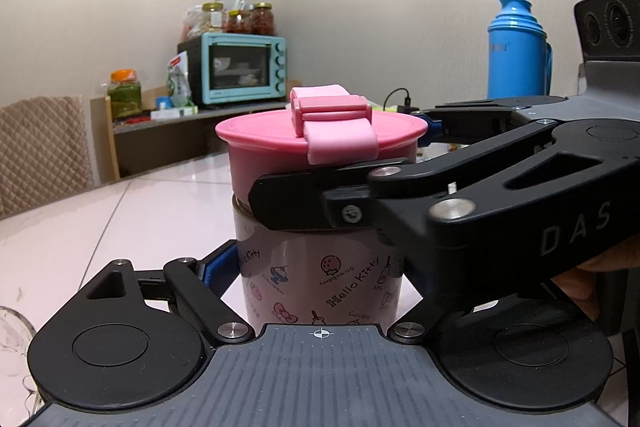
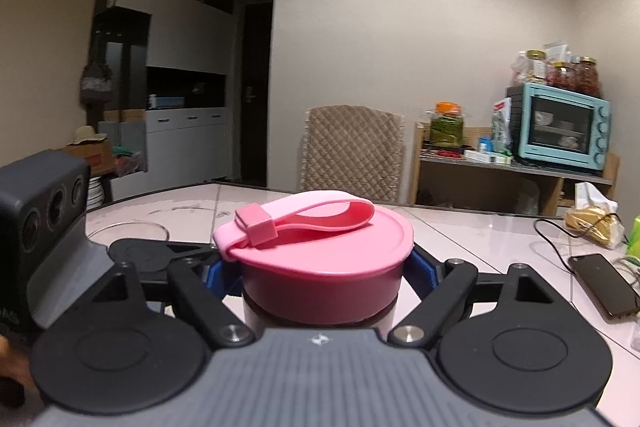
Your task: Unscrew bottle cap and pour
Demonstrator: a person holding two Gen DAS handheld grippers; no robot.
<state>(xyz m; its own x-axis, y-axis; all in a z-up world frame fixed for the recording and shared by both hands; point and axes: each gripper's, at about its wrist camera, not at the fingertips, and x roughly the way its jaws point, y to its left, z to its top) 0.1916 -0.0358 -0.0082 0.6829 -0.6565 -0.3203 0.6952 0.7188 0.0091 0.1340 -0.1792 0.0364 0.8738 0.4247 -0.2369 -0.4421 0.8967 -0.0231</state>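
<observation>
A Hello Kitty bottle (image 1: 320,283) with a pink screw cap (image 1: 280,147) and a pink strap stands upright on the table. My left gripper (image 1: 316,267) is shut on the bottle's printed body, blue pads against its sides. My right gripper (image 2: 324,267) is shut on the pink cap (image 2: 324,259), one blue pad on each side of it. In the left wrist view the right gripper's black finger (image 1: 312,203) crosses in front of the cap from the right. The bottle body is mostly hidden in the right wrist view.
The table (image 1: 120,227) is pale pink and glossy. A glass (image 2: 128,231) stands behind the bottle on the left. A black phone (image 2: 604,283) with cable and a tissue pack (image 2: 592,215) lie to the right. A blue thermos (image 1: 518,55), a padded chair (image 2: 352,151) and a teal oven (image 2: 560,127) stand beyond.
</observation>
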